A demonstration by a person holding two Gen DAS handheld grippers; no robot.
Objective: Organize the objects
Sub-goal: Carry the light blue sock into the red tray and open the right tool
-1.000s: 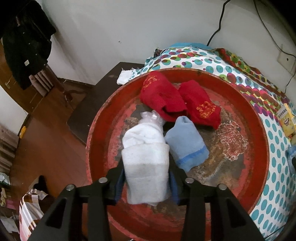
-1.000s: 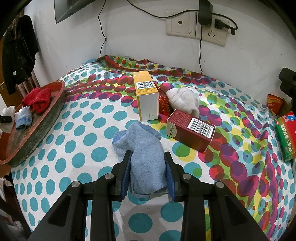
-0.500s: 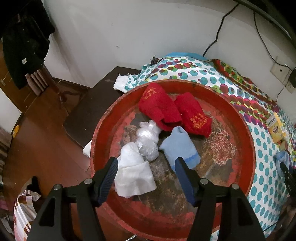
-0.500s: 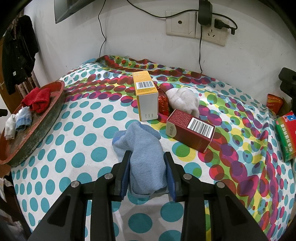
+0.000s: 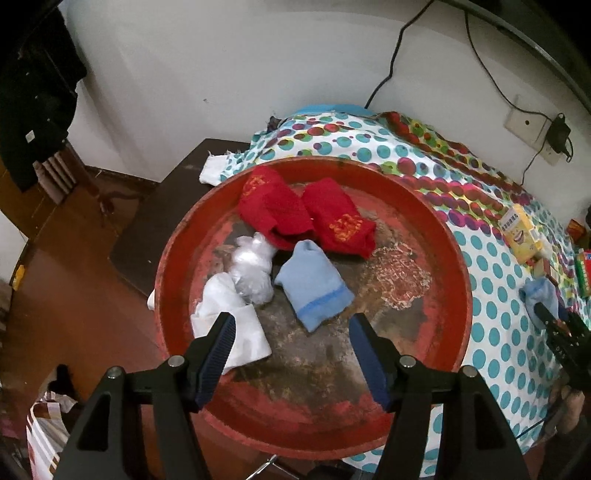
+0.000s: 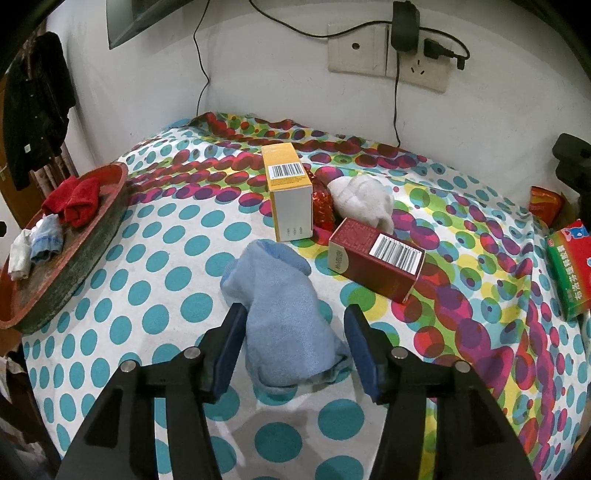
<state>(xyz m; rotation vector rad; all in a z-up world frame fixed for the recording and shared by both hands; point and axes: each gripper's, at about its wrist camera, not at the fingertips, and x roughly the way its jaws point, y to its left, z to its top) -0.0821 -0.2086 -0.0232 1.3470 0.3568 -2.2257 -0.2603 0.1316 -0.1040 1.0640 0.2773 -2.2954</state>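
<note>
black fingers [image 5: 218,343], blue pads (ribbed), silver screws

A black jacket [image 6: 35,107] hangs beside the wall socket's [image 6: 417,62] charger [image 6: 405,26].

- A lived-in home room.
- Polka-dot cloth [image 6: 155,266] covering the surface against a plastered wall.
- Wall sockets [image 6: 388,55] with chargers plugged in.
- Dark jacket [image 5: 33,96] hanging above a wooden floor [image 5: 66,280].
</note>
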